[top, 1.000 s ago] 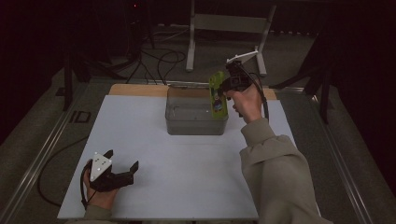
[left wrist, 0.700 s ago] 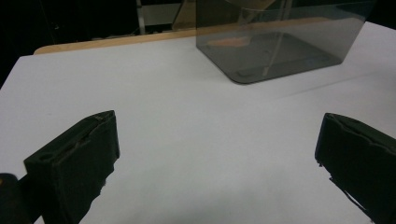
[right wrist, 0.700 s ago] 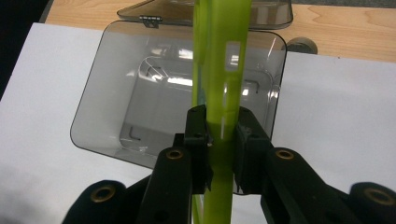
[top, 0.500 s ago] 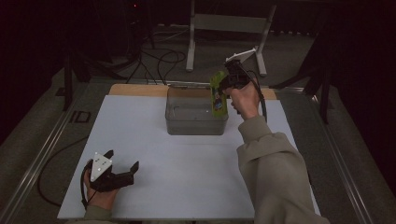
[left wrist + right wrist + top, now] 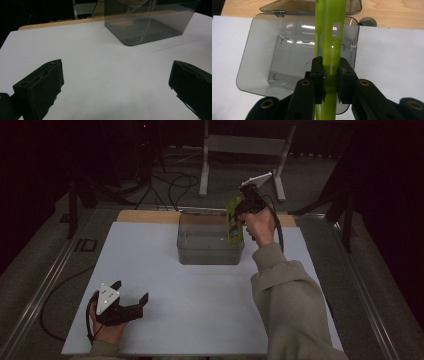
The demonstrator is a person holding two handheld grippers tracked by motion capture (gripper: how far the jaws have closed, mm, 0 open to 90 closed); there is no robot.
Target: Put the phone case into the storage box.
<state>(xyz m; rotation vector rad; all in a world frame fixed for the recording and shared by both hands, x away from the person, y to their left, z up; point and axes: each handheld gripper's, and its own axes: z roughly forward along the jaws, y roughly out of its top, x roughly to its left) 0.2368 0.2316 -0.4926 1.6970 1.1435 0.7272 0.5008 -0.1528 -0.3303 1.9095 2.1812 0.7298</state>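
A flat yellow-green packet hangs over the right side of a clear grey plastic bin, with my right gripper shut on it. In the right gripper view the packet stands edge-on between the two black jaws of that gripper, above the bin's open inside. My left gripper rests near the front left of the white table top, open with nothing in it. The left gripper view has its fingers wide apart over the bare white surface, and the bin farther ahead.
The white table top has a wooden strip along its far edge. The bin's lid lies open behind the bin. A small round grey object sits on the wood at the bin's right corner. Metal stand legs rise beyond the table.
The right gripper with the packet has shifted slightly up and away over the bin's right side. The left gripper has stayed still.
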